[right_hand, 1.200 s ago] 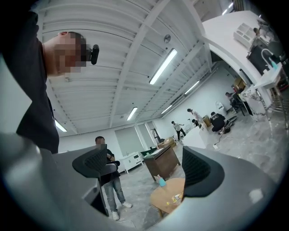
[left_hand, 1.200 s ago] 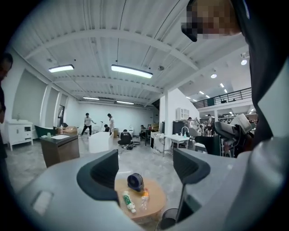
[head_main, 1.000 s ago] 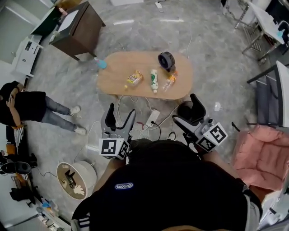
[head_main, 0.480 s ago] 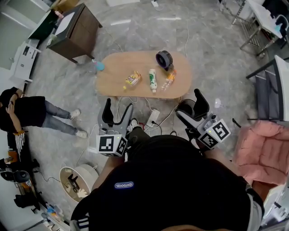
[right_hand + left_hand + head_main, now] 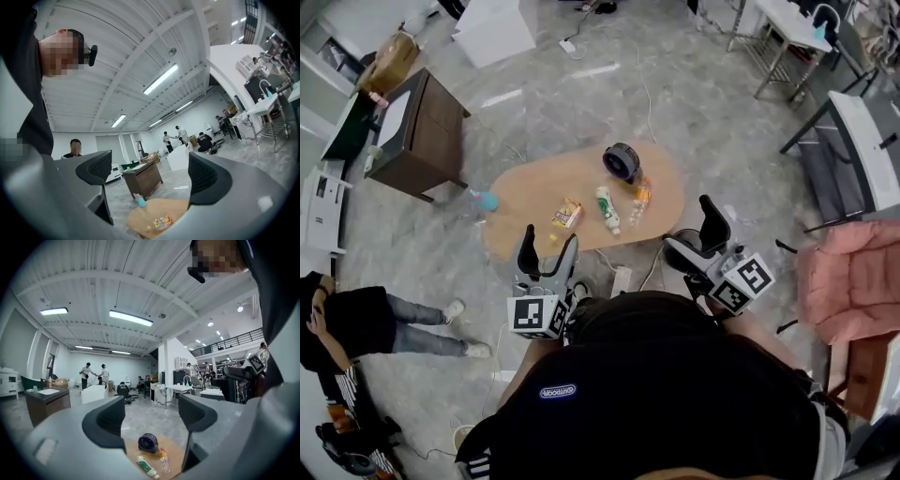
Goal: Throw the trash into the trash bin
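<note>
Since half a second ago the oval table [image 5: 525,192] has slid lower in the head view, closer to our two grippers, and the bystander in black [image 5: 356,323] has dropped toward the bottom left corner.

We see the trash lying on that table, untouched. A snack packet [image 5: 567,214] is near the table's middle, a green-and-white tube [image 5: 606,209] lies just right of it, and a clear plastic bottle [image 5: 639,195] is further right again, close to the table's right end. A small round fan [image 5: 622,162] stands on the table's far side, just behind the bottle.

Our left gripper [image 5: 549,246] hangs off the table's near edge, its jaws spread wide with nothing between them. Through the gap its own view shows the fan [image 5: 147,443], tube [image 5: 146,467] and bottle [image 5: 164,460]. Our right gripper [image 5: 694,239] hovers off the table's near right end, likewise wide open and empty, with the snack packet [image 5: 161,221] showing between its jaws.

A blue-tipped bottle [image 5: 486,201] is at the table's left end. A dark wooden cabinet [image 5: 417,131] stands beyond that end, and a white power strip [image 5: 621,279] lies on the floor below the table's near edge. Pink cloth [image 5: 848,281] is draped well off to the table's right.
</note>
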{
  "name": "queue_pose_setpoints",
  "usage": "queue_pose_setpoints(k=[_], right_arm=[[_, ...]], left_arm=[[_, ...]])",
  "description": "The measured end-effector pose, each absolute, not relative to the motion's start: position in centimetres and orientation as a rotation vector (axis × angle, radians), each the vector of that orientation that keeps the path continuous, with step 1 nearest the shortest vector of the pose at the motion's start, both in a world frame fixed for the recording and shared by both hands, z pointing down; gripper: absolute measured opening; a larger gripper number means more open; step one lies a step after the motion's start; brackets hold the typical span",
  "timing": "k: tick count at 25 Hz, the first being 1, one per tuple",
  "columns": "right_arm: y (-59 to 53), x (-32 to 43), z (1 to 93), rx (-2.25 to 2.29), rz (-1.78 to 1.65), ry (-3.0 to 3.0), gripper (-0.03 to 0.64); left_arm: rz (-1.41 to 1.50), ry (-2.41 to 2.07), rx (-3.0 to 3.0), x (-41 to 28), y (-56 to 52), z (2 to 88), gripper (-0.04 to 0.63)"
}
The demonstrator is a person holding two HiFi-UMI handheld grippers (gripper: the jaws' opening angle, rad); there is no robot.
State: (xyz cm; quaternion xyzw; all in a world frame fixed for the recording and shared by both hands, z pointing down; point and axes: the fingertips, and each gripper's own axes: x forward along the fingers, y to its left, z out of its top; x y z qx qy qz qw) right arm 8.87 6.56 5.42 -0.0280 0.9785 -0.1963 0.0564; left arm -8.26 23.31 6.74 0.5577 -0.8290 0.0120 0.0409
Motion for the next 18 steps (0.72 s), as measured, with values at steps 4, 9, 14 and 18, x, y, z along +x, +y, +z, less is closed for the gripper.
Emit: queue_pose_setpoints(k=[4, 9, 14, 18], right_arm=[[8.2, 4.0, 5.8, -0.207, -0.595, 2.965, 0.517], [10.7, -1.1, 6.4, -0.293, -0.578, 2.985, 0.517], [11.8, -3.5, 6.3, -0.426, -0.553, 2.962, 0.513], [12.6, -4.1, 6.6, -0.548, -0.554, 2.931, 0.511]], left_arm=[[0.008, -2.465, 1.791, -13.9, 23.9, 6.4, 0.357], [-0.028, -2.442, 1.832, -19.9, 25.8, 6.8, 0.351], [-0.054, -2.365, 1.884, -23.3, 26.6, 7.8, 0.347], [-0.016, -2.288, 1.977, -24.9, 26.5, 8.1, 0.345]])
